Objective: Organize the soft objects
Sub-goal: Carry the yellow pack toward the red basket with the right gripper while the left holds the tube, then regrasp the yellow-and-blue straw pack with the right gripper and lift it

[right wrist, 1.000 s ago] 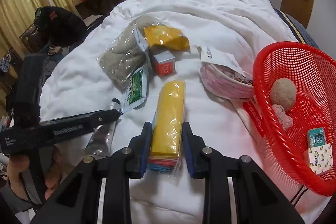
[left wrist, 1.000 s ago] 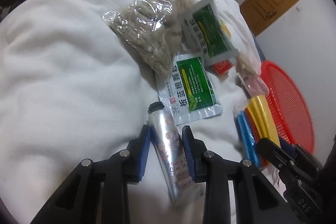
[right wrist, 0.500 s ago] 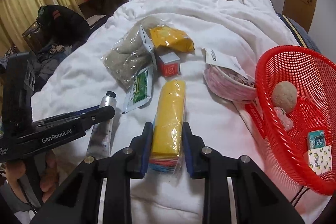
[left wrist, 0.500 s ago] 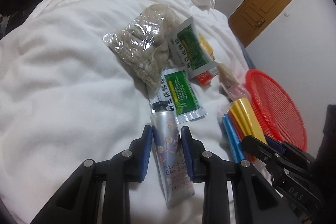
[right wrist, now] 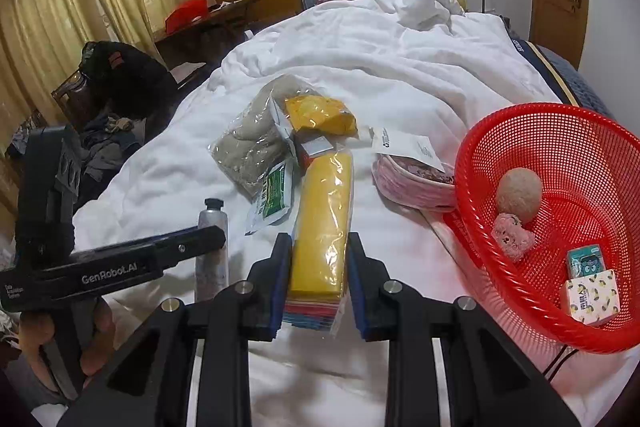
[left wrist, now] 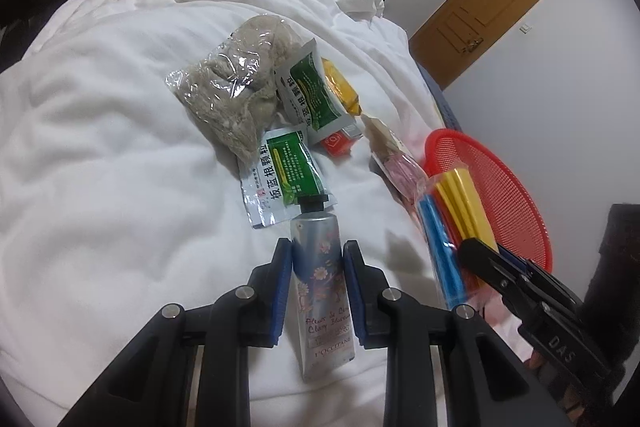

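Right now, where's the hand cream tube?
The tube sits centre-bottom in the left wrist view, clamped in the left claw, its cap beside a green sachet.

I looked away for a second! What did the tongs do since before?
Both tongs lifted their catches: the left tongs, jaws just closing, raised the hand cream tube; the right tongs raised the yellow cloth pack. The red basket stayed put.
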The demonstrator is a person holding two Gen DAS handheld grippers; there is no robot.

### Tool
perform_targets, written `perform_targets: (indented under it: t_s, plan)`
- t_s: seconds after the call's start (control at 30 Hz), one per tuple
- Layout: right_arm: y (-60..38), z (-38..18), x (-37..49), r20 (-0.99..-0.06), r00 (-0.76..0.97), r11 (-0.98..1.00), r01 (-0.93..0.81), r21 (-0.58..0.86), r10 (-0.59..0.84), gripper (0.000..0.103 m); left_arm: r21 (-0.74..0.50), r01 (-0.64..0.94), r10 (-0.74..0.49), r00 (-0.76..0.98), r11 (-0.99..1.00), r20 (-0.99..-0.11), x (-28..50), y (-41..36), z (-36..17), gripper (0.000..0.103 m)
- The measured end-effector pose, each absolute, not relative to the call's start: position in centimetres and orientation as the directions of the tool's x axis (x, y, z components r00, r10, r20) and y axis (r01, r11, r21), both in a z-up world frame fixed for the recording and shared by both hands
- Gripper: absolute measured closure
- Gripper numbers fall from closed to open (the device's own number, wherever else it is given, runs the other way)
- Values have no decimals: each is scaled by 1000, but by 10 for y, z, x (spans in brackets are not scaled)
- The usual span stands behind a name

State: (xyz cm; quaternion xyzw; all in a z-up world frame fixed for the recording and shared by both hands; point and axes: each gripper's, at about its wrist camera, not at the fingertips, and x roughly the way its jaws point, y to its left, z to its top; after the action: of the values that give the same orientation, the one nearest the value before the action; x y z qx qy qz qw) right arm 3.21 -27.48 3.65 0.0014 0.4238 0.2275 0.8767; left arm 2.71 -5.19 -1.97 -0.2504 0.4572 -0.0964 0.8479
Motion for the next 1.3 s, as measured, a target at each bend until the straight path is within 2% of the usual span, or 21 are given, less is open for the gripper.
perform_targets:
  t_s: [0.5,0.87,0.9,1.0,1.07,1.13,1.2,1.3]
  plan:
    - [-316,53,51,-707,561,901,-312,301,431,77,-592,-38,-459,592,805,-662,28,-46,-3,77]
    - [-367,87,57,-658,624,906,-265,331,423,81,-562,64,-502,541,825,-675,51,-85,30,77]
    - [-371,88,57,-657,627,908,-261,329,419,85,-562,71,-508,534,824,-676,53,-89,31,77]
    - [-382,85,60,-662,621,907,-247,341,418,86,-555,85,-512,521,827,-683,55,-99,31,77]
    - [-373,75,65,-697,561,895,-287,342,446,86,-549,86,-509,515,831,-690,54,-101,26,77]
    - [-360,67,65,-725,533,896,-331,296,437,81,-551,80,-511,506,830,-696,51,-102,19,77]
    - [-342,61,60,-754,527,905,-367,215,393,42,-558,65,-512,495,827,-702,51,-98,13,77]
    - [-325,48,50,-787,496,901,-401,166,366,40,-579,30,-519,483,815,-705,52,-91,4,77]
